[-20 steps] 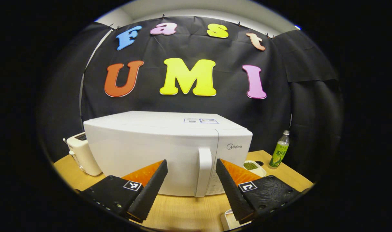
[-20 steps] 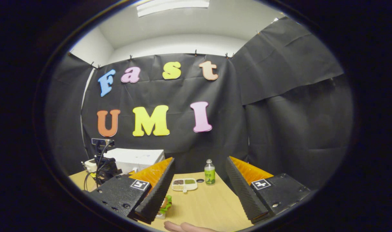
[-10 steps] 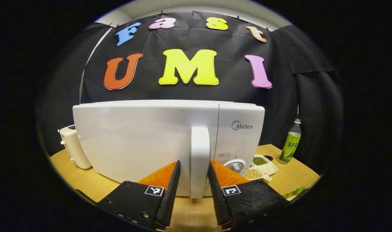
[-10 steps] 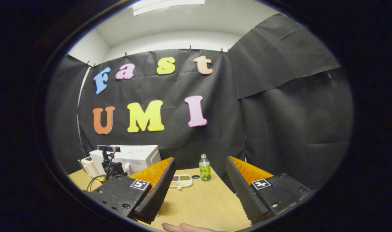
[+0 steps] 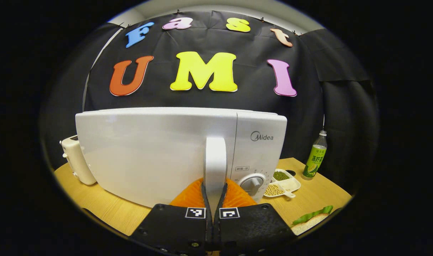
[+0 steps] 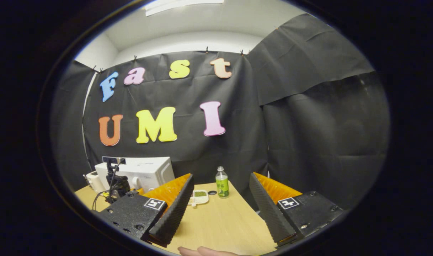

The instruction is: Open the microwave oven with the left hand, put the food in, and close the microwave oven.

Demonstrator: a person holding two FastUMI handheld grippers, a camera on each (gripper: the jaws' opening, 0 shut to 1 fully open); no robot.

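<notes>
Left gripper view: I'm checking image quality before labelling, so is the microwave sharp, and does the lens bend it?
Left gripper view: the microwave is sharp and evenly lit, with its top edge bowed by the fisheye and the handle crisp. Right gripper view: the ceiling light is overexposed, while the table is clear.

sandwich [image 5: 310, 220] cut off, handle [image 5: 215, 167] base hidden

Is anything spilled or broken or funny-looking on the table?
Nothing stands out. The white microwave oven sits closed, the green drink bottle stands upright, and the beans stay inside the white divided dish. The left hand-held gripper pinches the white door handle.
</notes>
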